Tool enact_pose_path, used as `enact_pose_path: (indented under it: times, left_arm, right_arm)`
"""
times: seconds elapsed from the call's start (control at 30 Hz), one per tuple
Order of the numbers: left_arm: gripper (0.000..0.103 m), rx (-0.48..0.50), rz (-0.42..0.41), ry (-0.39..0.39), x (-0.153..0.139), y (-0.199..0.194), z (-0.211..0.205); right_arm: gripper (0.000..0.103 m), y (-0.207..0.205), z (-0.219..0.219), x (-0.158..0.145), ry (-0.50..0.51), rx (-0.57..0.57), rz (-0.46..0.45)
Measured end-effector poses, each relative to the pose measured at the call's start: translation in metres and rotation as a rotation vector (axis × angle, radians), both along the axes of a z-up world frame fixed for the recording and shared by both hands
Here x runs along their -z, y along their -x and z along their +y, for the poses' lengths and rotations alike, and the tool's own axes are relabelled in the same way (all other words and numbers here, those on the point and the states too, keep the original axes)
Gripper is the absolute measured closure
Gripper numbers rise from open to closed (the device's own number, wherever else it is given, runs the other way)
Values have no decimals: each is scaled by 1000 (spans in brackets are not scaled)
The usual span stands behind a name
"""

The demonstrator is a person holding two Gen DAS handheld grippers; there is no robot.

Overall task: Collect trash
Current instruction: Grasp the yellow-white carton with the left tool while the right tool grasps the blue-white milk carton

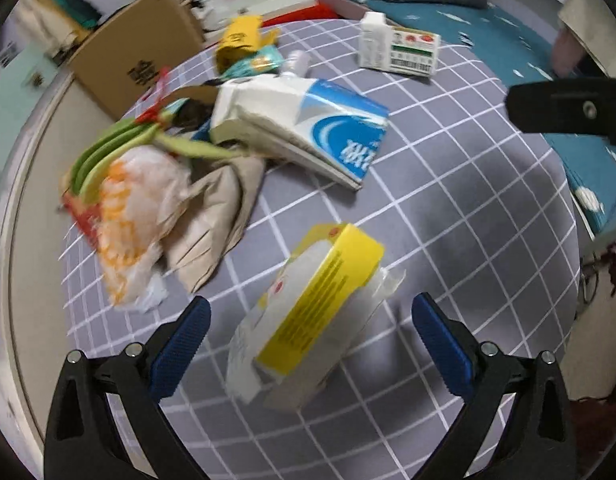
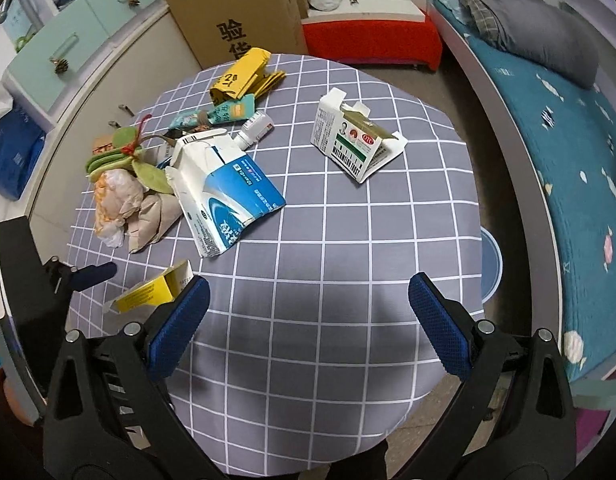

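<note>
A round table with a grey checked cloth carries trash. A yellow and white box lies between the wide-open fingers of my left gripper, not clamped; it also shows in the right wrist view. A blue and white carton lies mid-table. A white and green medicine box lies at the far right. A pile of crumpled wrappers sits at the left. My right gripper is open and empty over the near part of the cloth.
A yellow bag, a teal packet and a small white bottle lie at the far side. A cardboard box and a red stool stand behind the table. A bed runs along the right.
</note>
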State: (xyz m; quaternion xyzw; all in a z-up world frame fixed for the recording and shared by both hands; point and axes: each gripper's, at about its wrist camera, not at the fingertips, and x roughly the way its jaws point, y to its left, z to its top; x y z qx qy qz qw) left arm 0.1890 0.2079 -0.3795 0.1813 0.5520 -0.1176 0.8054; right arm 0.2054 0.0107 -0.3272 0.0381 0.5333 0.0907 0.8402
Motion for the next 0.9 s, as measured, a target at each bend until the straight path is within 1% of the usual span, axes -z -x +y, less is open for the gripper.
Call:
enact_pose_path:
  times: [0.03, 0.07, 0.1, 0.13, 0.17, 0.3, 0.33, 0.43, 0.53, 0.6, 0.7, 0.77, 0.83, 0.9]
  left_arm:
    - [9, 19, -5, 7, 0, -2, -1]
    - [26, 33, -3, 18, 0, -3, -2]
    - [37, 40, 10, 34, 1, -5, -2]
    - [47, 27, 17, 41, 2, -8, 0]
    - [49, 14, 20, 64, 1, -10, 3]
    - [56, -75, 14, 145, -18, -11, 24]
    - [57, -120, 6, 187, -29, -10, 32]
    - [61, -260, -27, 275, -54, -13, 59]
    - [63, -370, -50, 311, -68, -22, 79]
    - [63, -424, -59, 323, -72, -31, 92]
    - [63, -459, -78, 332, -74, -35, 102]
    - [64, -468, -73, 347, -71, -39, 102]
    - [64, -474, -68, 361, -70, -42, 103]
    - [64, -474, -67, 365, -70, -42, 105]
  right_arm:
    - [6, -1, 1, 0, -2, 5, 4]
    - [6, -2, 3, 0, 1, 8, 3]
    - [6, -4, 4, -1, 4, 10, 2]
    - [6, -5, 5, -1, 5, 10, 1]
    - [6, -7, 6, -3, 5, 12, -3]
    - [6, -17, 11, -8, -2, 7, -15]
    - [6, -19, 13, -7, -4, 2, -16]
    - [6, -31, 22, -1, -9, -14, -15]
    - [6, -46, 40, 7, -18, -62, -19]
    - [6, -58, 57, 14, -24, -125, -26]
    - [6, -74, 83, 29, 0, -219, -19]
    - [6, -85, 98, 42, 28, -286, -1]
    - [6, -91, 107, 51, 65, -321, -2]
    - [6, -99, 114, 62, 74, -357, 17]
